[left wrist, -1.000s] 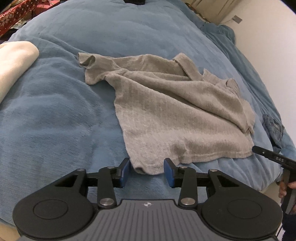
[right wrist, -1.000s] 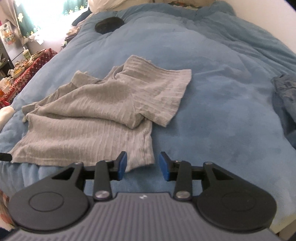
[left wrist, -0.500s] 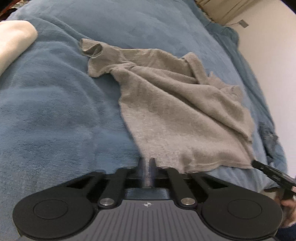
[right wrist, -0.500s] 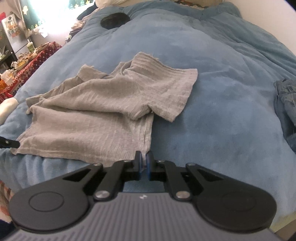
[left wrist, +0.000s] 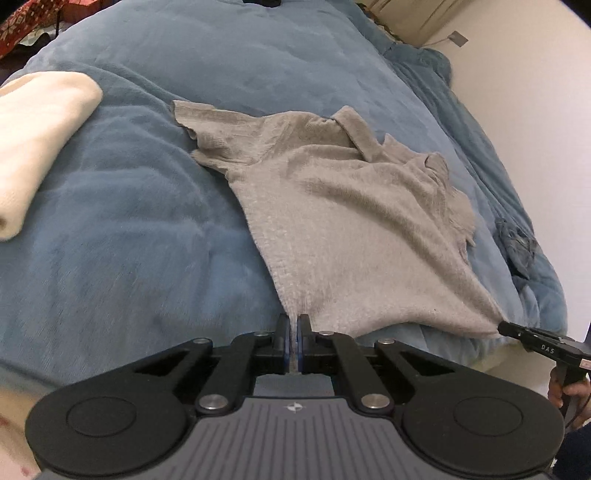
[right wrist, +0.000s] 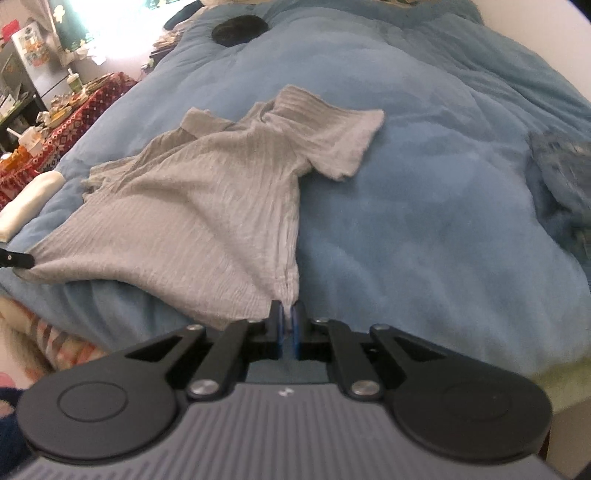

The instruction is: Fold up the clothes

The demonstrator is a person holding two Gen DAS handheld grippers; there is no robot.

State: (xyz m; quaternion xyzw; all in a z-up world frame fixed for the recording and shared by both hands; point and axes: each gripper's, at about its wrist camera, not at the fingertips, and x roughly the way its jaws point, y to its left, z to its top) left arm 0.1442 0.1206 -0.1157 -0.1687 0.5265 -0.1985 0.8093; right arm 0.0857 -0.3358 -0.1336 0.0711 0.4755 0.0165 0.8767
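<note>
Two grippers share one garment on a wide blue plush blanket (left wrist: pixel 122 236) that covers a bed and fills most of both views. On it lies a grey ribbed short-sleeved top (left wrist: pixel 354 236), spread with its hem toward the cameras and its sleeves at the far end, one sleeve flat to the right in the right wrist view, the other crumpled at the left in the left wrist view. The left gripper (left wrist: pixel 294 345) is clamped on the hem's left corner, a thin sliver of grey cloth pinched between its blue pads, and the fabric rises from the blanket to that corner. The right gripper (right wrist: pixel 287 332) is likewise clamped on the hem's right corner, its tip also showing at the right edge of the left wrist view. The hem between the two corners sags slightly. A folded cream cloth (left wrist: pixel 33 144) lies on the blanket to the left, partly cut off by the frame. A crumpled denim piece (right wrist: pixel 561 177) sits at the right edge, blurred. A dark round object (right wrist: pixel 239 30) rests at the far end, too indistinct to name.
</note>
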